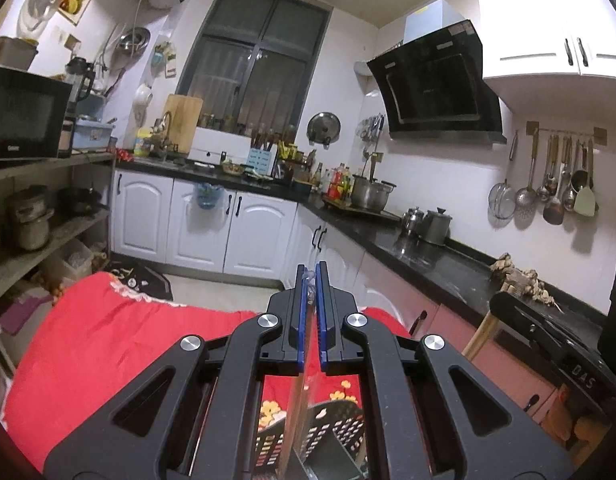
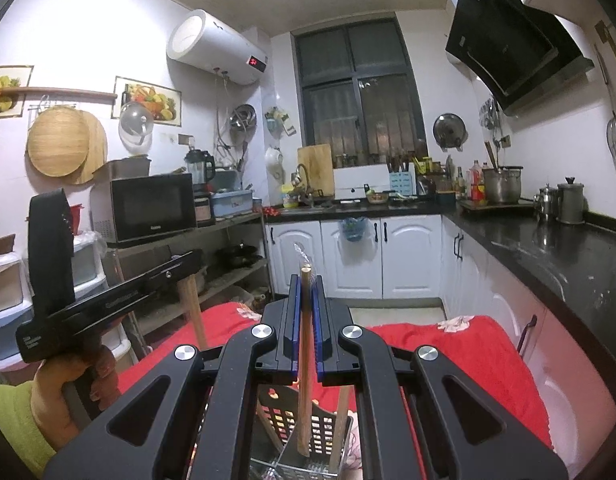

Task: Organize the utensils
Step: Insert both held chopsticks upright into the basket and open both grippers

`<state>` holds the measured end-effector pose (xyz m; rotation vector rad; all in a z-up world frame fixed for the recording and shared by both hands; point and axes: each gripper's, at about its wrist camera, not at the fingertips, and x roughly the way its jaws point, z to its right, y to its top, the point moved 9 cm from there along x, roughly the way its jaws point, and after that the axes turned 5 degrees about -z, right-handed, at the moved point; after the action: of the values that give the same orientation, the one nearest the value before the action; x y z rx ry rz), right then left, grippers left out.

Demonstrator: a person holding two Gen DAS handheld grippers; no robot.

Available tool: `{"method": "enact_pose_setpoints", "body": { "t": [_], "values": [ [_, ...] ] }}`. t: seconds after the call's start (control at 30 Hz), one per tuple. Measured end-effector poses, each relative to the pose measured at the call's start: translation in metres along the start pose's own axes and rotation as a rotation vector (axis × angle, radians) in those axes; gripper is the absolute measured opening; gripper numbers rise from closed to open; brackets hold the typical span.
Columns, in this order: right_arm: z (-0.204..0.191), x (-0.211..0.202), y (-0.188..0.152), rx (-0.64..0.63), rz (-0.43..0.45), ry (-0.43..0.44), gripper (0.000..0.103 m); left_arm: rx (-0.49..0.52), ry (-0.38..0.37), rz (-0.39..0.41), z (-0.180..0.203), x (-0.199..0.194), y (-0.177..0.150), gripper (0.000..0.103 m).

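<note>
Both grippers are poised above the black perforated utensil holder (image 2: 308, 420), which stands on the table (image 2: 468, 360) under its red flowered cloth. The right gripper (image 2: 306, 280) has its blue-padded fingers (image 2: 295, 320) clamped on a wooden chopstick-like stick (image 2: 306, 360), still partly in clear wrapping at the top; the stick runs upright between the pads and its lower end reaches down to the holder, just at or inside its rim. The left gripper (image 1: 311, 276) has its fingers (image 1: 301, 320) pressed together on a long thin utensil in a clear sleeve (image 1: 301, 412); it also hangs down towards the holder (image 1: 340, 420), and I cannot tell exactly what sort of utensil it is. At least two wooden handles (image 2: 340, 432) already lean in the holder, so I judge the sorting partly done. What looks left is to lower and release these two pieces inside the holder.
</note>
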<state>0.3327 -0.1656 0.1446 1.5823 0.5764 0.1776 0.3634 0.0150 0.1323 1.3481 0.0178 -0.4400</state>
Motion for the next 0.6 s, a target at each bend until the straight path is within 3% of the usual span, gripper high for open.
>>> {"method": "enact_pose_setpoints", "body": {
  "t": [0.6],
  "values": [
    [0.007,0.021,-0.035,0.05,-0.057,-0.021,0.006,0.021,0.035,-0.104,-0.009,0.019,-0.05,0.002]
  ]
}}
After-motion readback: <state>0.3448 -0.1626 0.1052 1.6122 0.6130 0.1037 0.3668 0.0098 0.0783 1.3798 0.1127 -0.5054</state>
